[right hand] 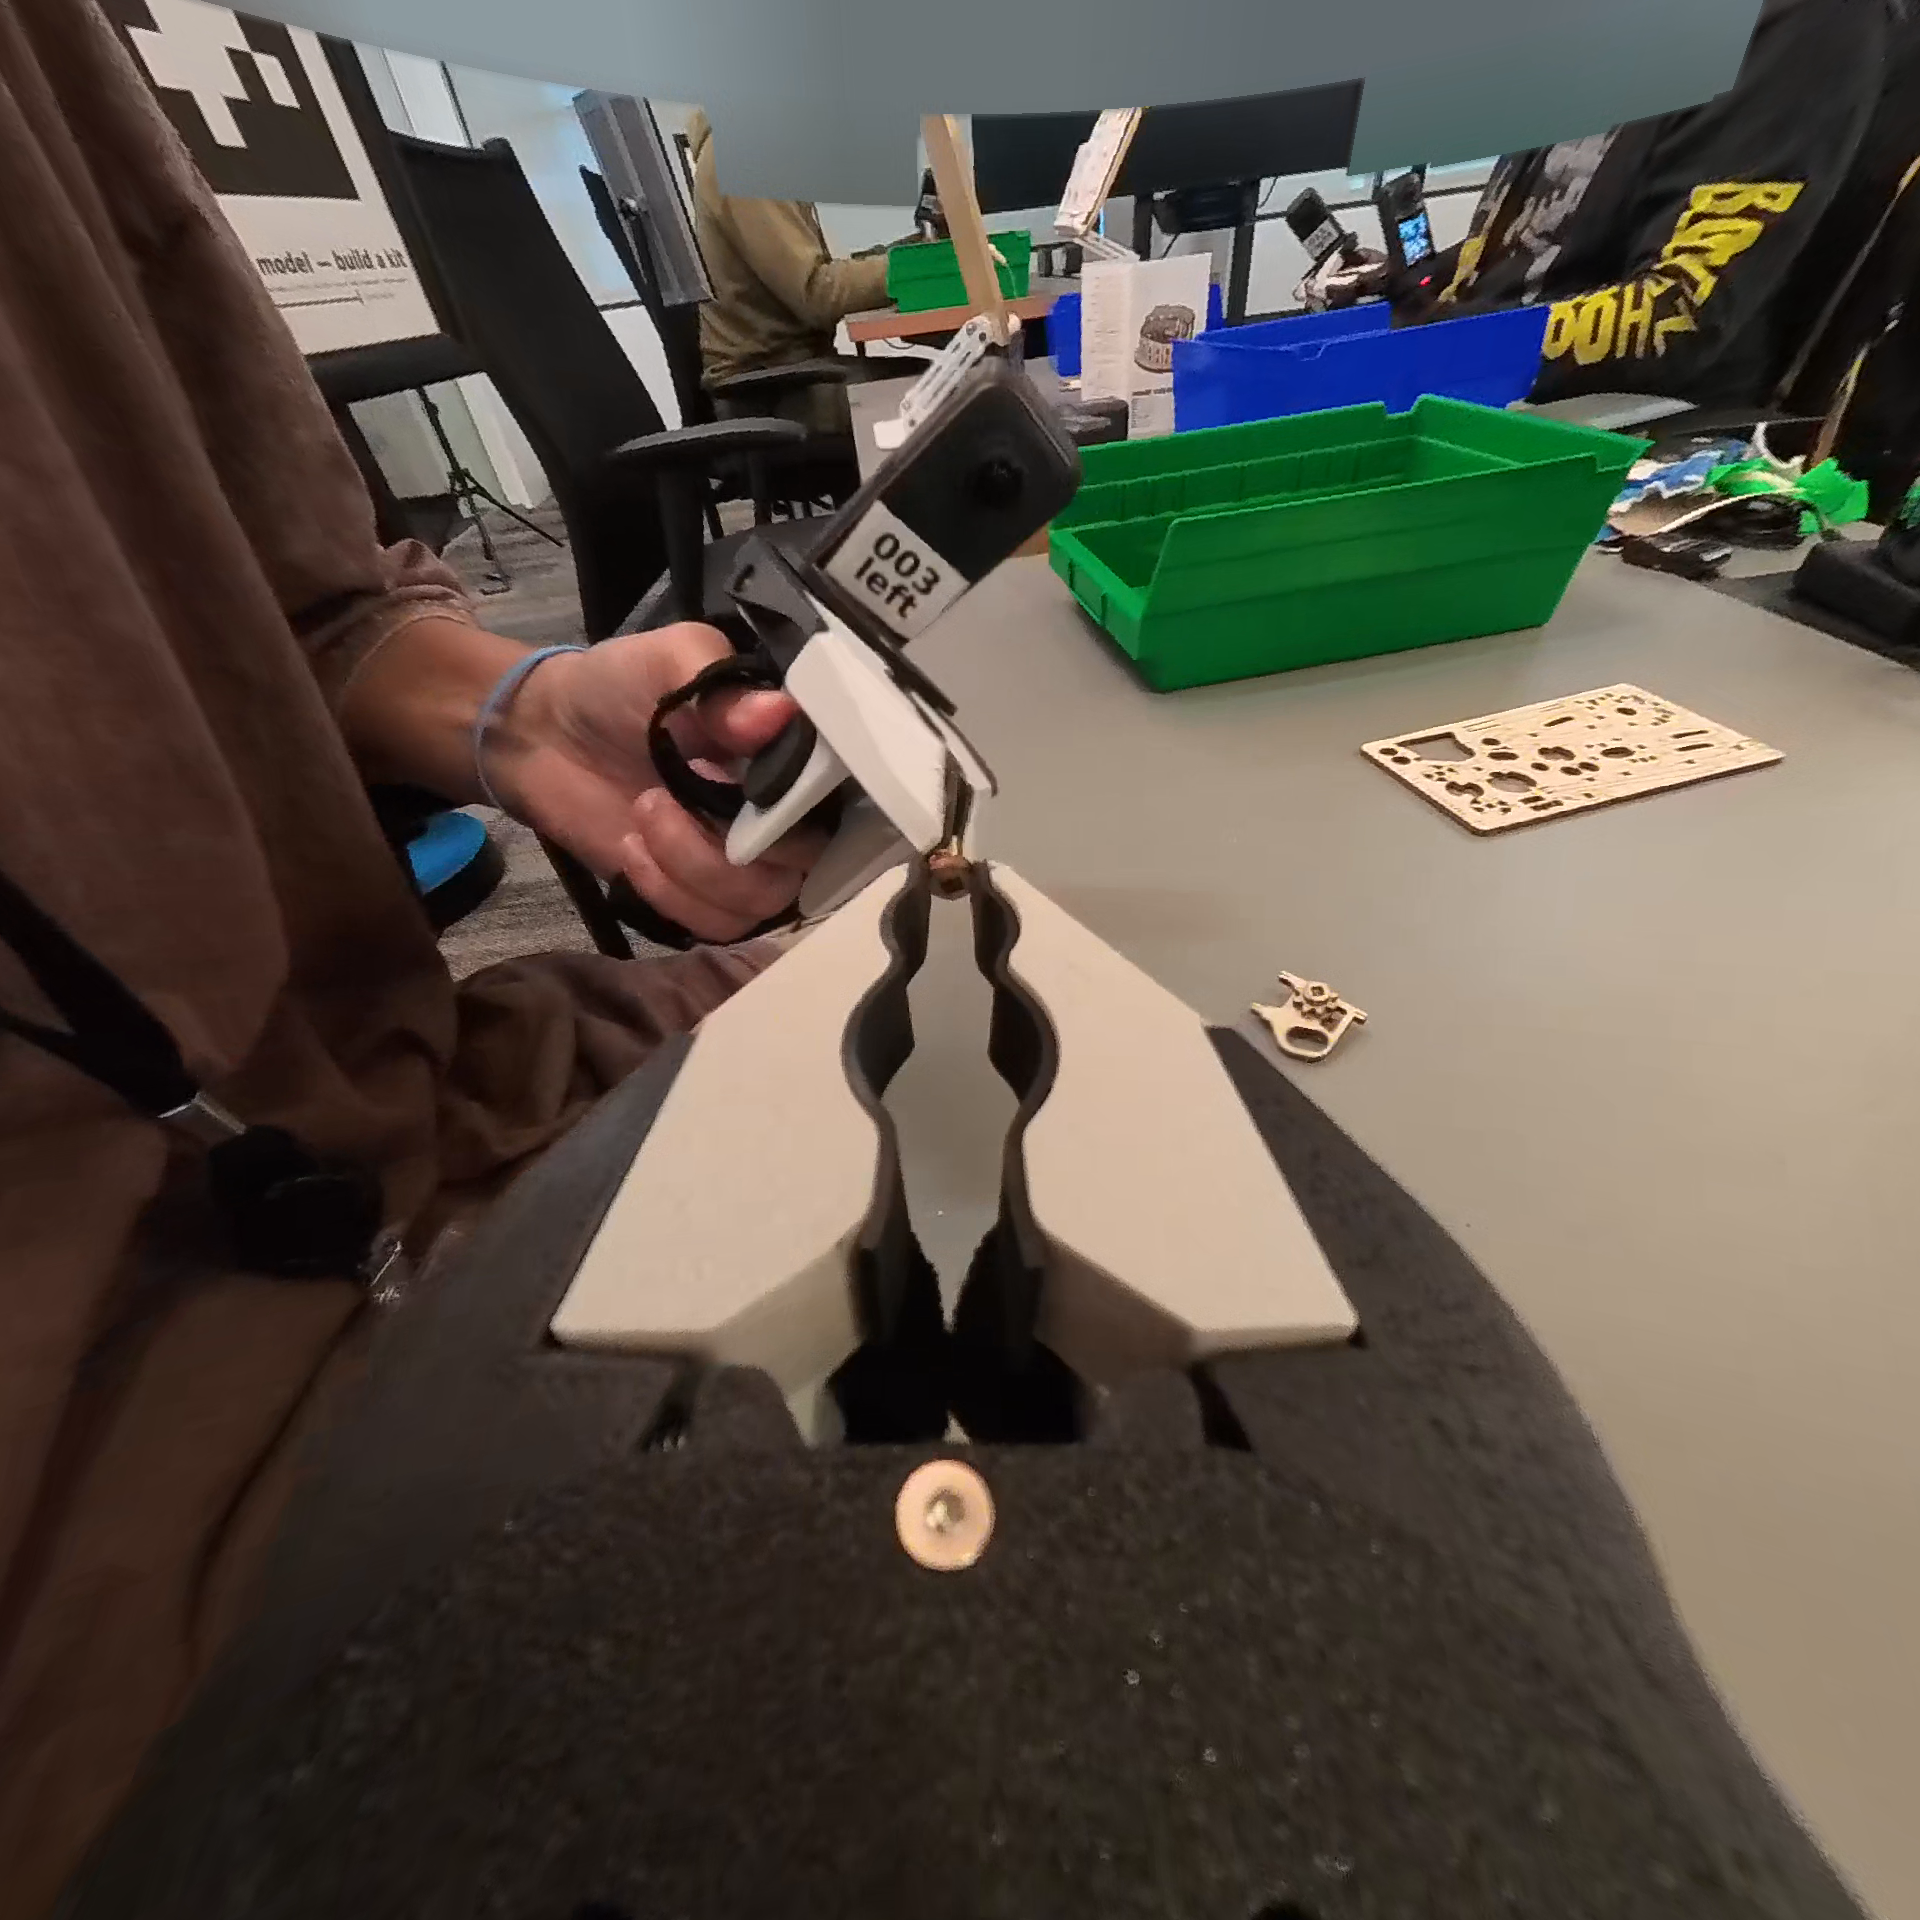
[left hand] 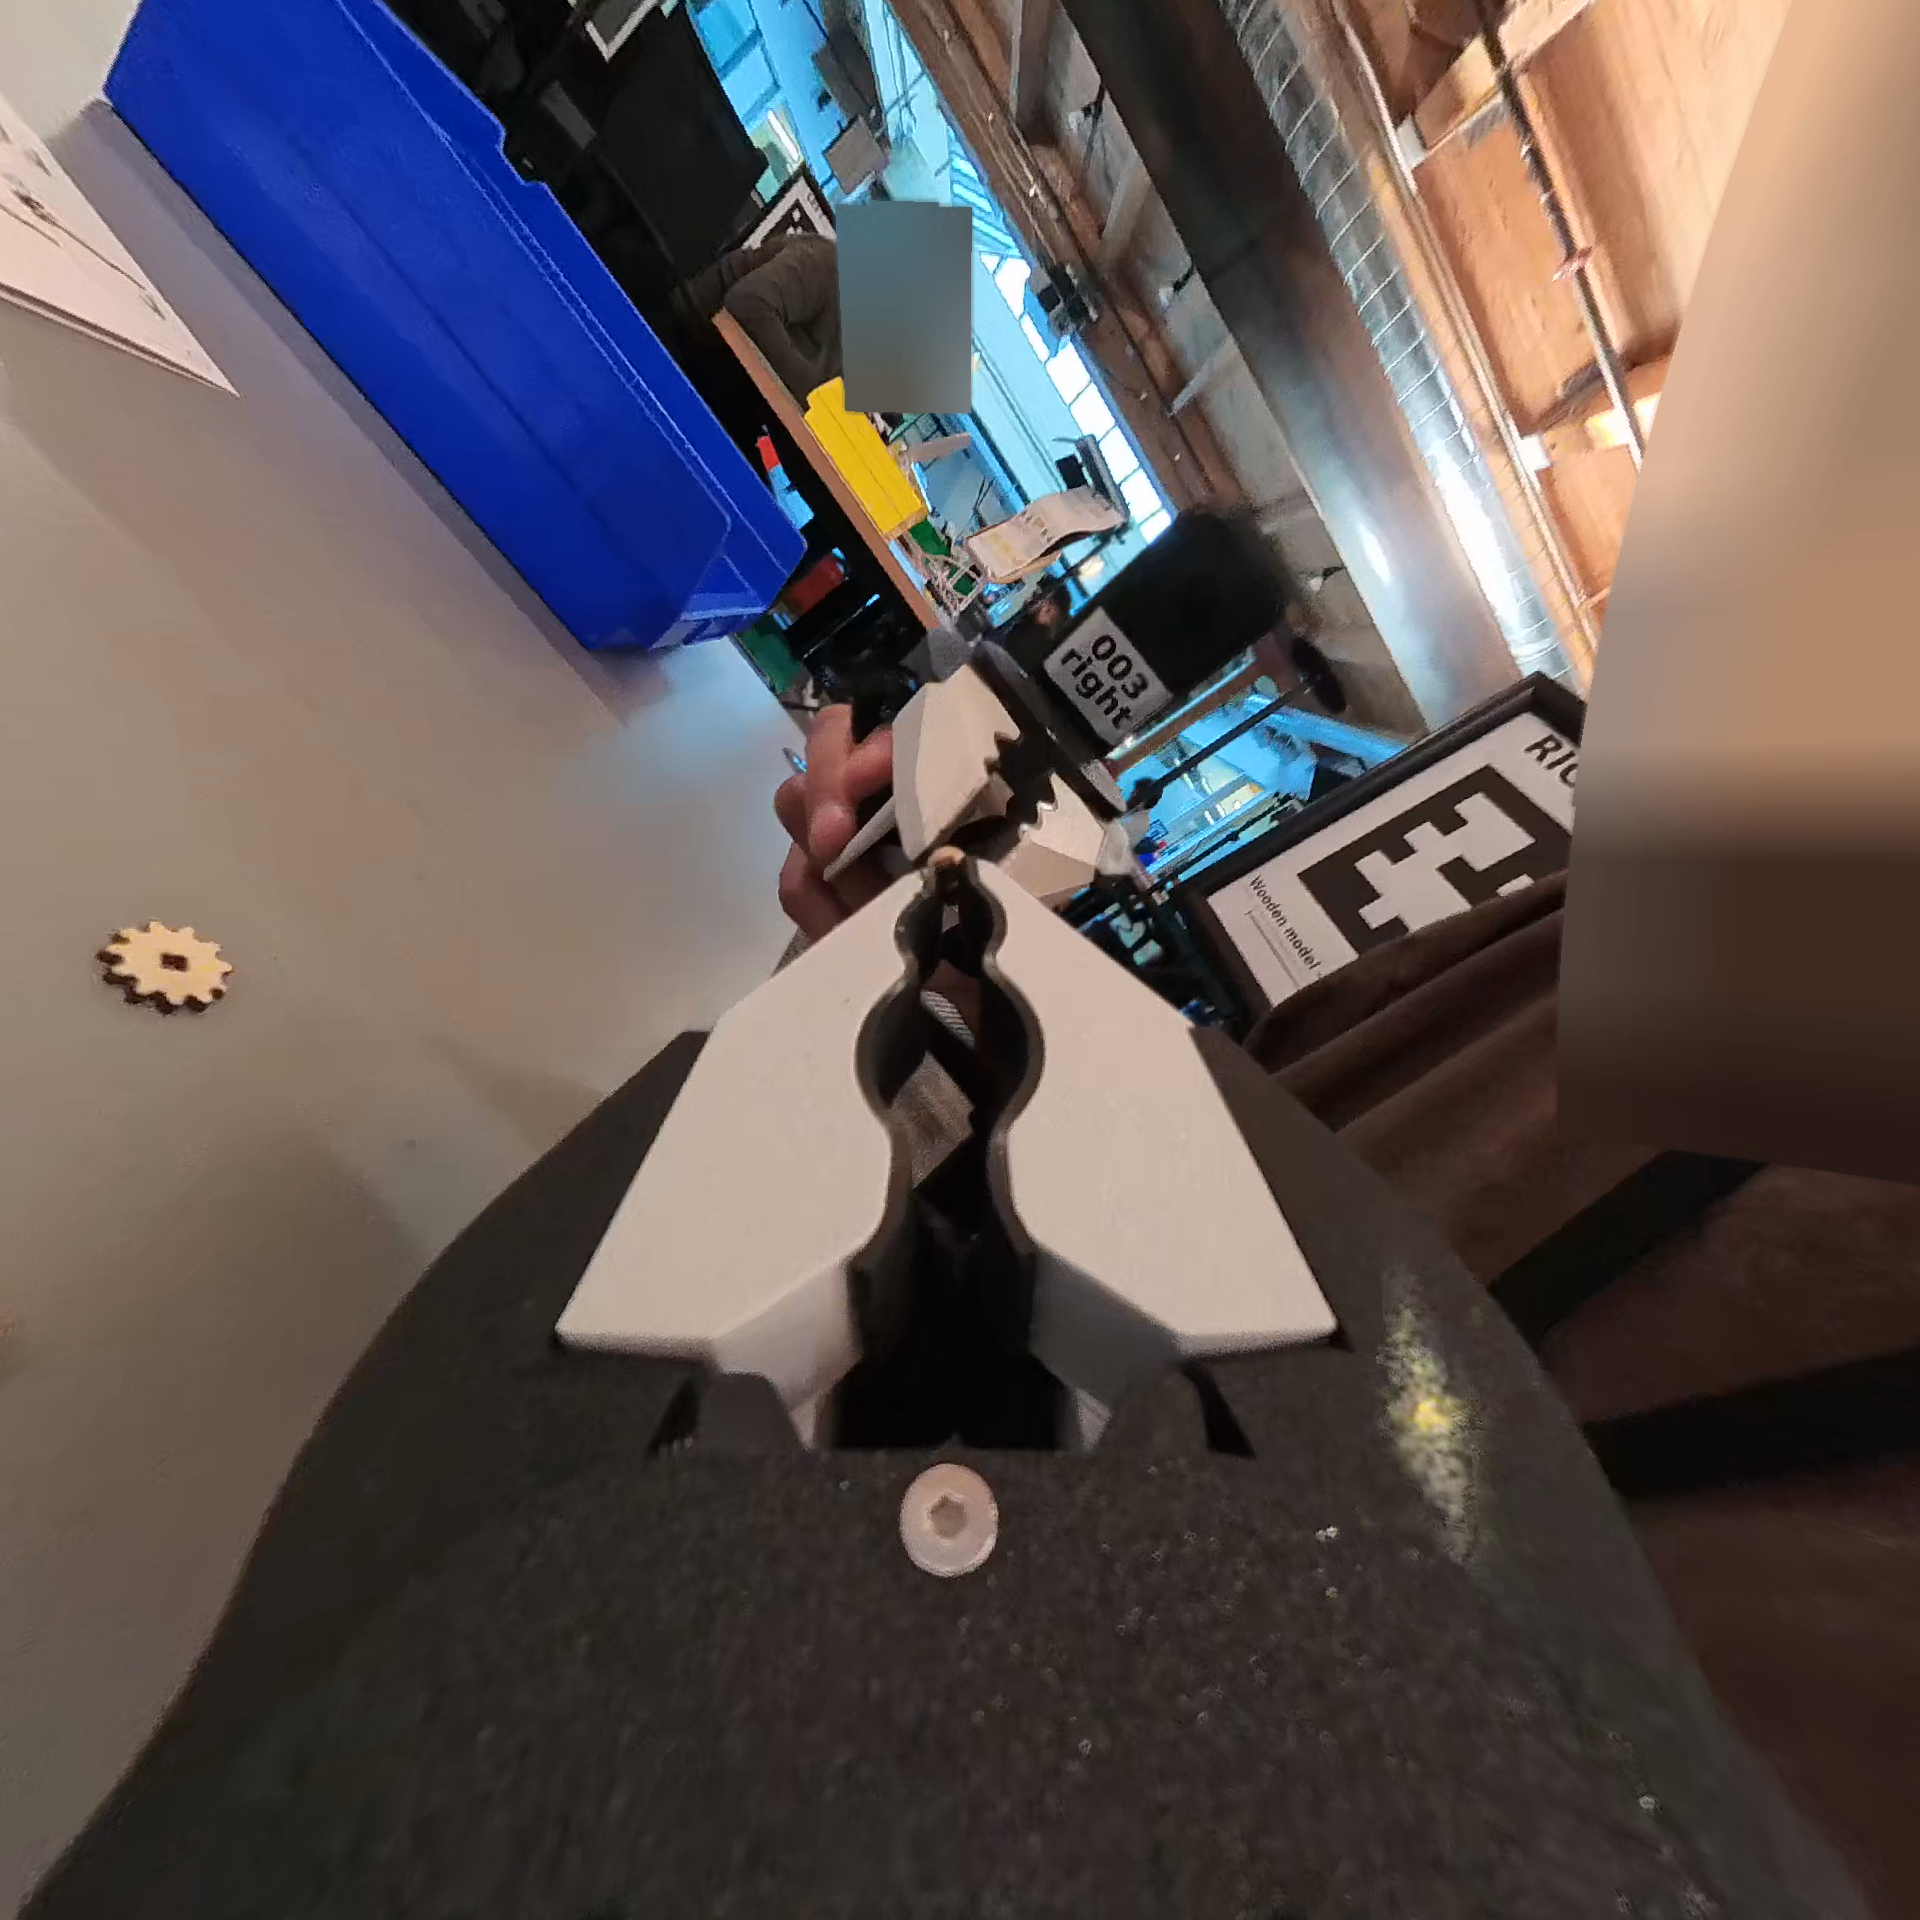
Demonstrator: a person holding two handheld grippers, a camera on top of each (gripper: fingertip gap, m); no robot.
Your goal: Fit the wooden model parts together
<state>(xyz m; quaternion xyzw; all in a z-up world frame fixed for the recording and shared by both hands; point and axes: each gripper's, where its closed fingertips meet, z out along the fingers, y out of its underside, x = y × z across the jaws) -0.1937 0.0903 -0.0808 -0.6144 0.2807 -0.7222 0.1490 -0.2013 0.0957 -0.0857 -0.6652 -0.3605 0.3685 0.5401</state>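
My left gripper (left hand: 943, 891) is shut on a small thin wooden part (left hand: 945, 860) whose pale end sticks out of its tips. My right gripper (right hand: 948, 883) is shut on a small round wooden part (right hand: 948, 869). The two grippers meet tip to tip above the table's near edge, and the two parts touch. The right gripper (left hand: 971, 844) shows just beyond my left tips, with a hand behind it. The left gripper (right hand: 961, 816) comes down from the upper left onto the round part, held by a hand. A loose wooden gear (left hand: 166, 966) lies on the table to the left.
A punched-out wooden sheet (right hand: 1569, 756) and a small assembled wooden piece (right hand: 1309, 1016) lie on the grey table (right hand: 1558, 1143) at right. A green bin (right hand: 1340, 540) and a blue bin (left hand: 447, 312) stand farther back. A paper sheet (left hand: 73, 270) lies far left. The person's brown sleeve (right hand: 187, 623) is close on the left.
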